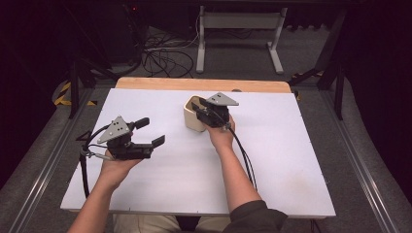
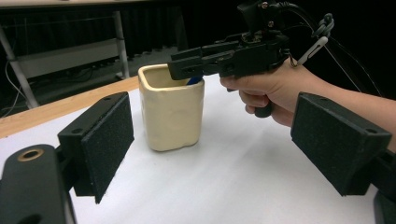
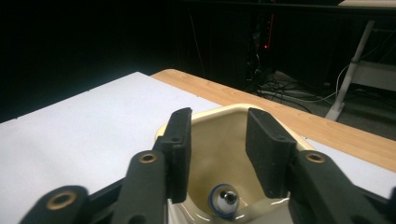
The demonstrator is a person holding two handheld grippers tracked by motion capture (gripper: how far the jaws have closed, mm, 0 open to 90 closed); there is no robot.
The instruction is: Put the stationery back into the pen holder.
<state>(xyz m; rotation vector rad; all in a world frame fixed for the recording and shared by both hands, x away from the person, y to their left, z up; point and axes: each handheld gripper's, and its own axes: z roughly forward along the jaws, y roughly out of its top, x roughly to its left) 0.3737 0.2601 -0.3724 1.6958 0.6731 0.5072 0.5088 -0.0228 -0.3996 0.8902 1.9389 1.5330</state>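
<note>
Right gripper (image 3: 218,154) above blue-ringed object (image 3: 223,201).

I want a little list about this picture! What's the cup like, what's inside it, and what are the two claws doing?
cup: cream cup, upright on the white table
inside cup: a small blue-ringed round thing at the bottom
right claw: right claw over the cup's mouth, jaws apart, nothing between the pads
left claw: left claw wide open, empty, apart from the cup
</note>
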